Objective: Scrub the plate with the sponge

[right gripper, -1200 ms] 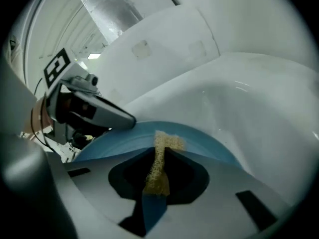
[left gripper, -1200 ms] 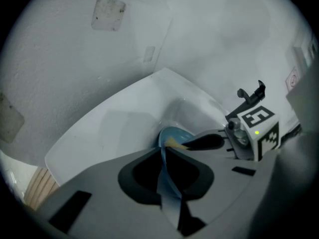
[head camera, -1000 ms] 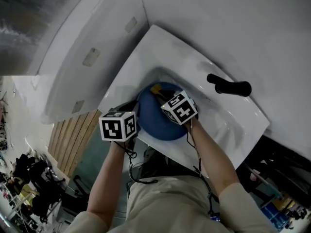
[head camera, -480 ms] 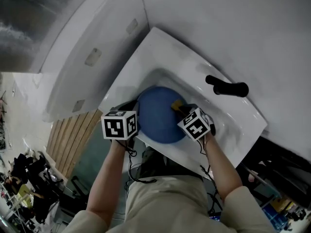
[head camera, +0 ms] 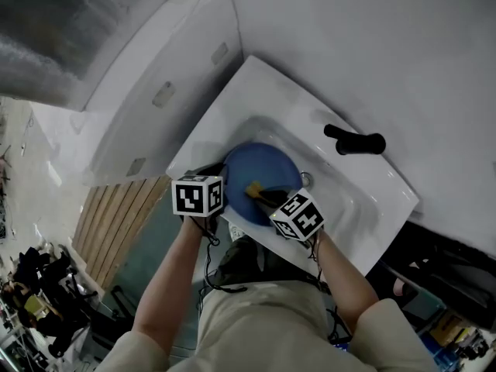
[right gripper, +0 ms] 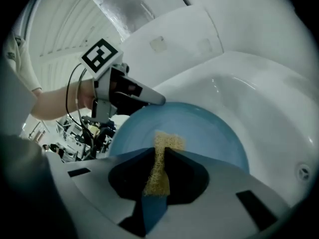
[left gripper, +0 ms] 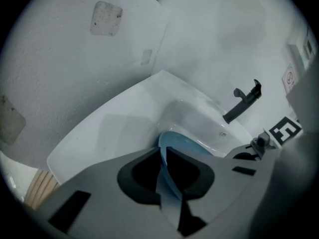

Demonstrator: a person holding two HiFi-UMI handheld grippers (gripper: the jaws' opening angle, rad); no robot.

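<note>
**Sponge stroke swings back to the plate's near rim**

The right gripper (right gripper: pixel 160 152), its jaws clamped on the coarse, porous yellow sponge (right gripper: pixel 166 142), has swept from the far side of the round, smooth blue plate (head camera: pixel 267 170) past its right edge to the near rim. Scrubbing looks well under way. The plate lies tilted in the bowl of the glossy white sink (head camera: pixel 364 201), toward the sink's near-left edge. The left gripper (left gripper: pixel 163 153) pinches the plate's thin left rim. Its jaws have just eased open slightly, with the rim still between them. A matt black tap lever (head camera: pixel 355 141) stands at the sink's far-right corner.

one plate (head camera: pixel 267 167), one sponge (head camera: pixel 253 187), one tap (head camera: pixel 356 141), two grippers (left gripper: pixel 163 156) (right gripper: pixel 160 156)
</note>
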